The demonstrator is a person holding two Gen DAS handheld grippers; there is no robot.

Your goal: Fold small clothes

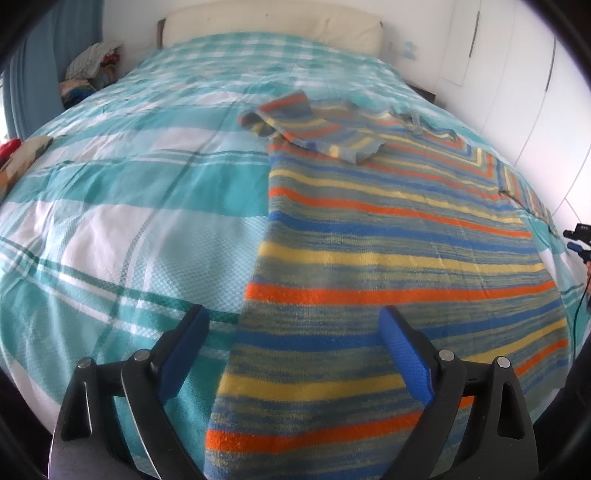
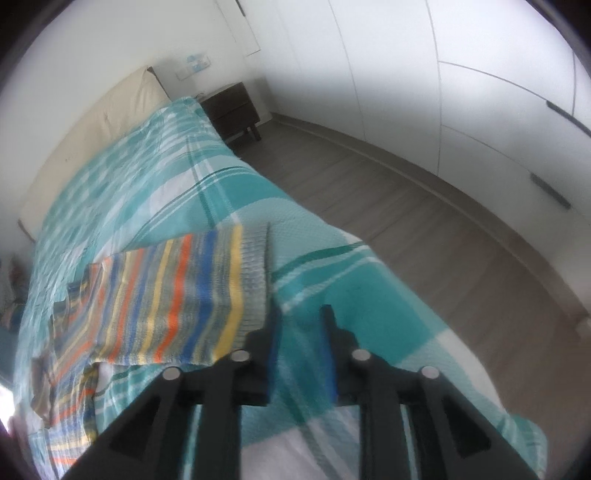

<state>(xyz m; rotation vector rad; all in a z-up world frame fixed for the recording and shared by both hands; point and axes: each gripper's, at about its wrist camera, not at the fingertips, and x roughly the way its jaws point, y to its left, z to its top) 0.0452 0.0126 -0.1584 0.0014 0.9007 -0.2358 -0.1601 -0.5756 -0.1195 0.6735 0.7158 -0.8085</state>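
Observation:
A knit sweater (image 1: 388, 258) striped in orange, blue, yellow and grey lies flat on the teal plaid bedspread (image 1: 129, 192). One sleeve (image 1: 314, 129) is folded across its far end. My left gripper (image 1: 291, 328) is open wide just above the sweater's near left edge, which runs between the fingers untouched. In the right wrist view a striped sleeve (image 2: 166, 295) lies spread on the bedspread (image 2: 332, 258), its grey cuff (image 2: 256, 258) just left of my right gripper (image 2: 301, 314). That gripper is open, with only bedspread showing in its gap. It also peeks in at the right edge as the right gripper (image 1: 577, 240).
A cream headboard (image 1: 273, 26) stands at the far end of the bed. A heap of clothes (image 1: 92, 70) lies at the far left. Beside the bed are a dark nightstand (image 2: 232, 107), wooden floor (image 2: 406, 206) and white wardrobe doors (image 2: 461, 92). The bed's right edge drops off close to the right gripper.

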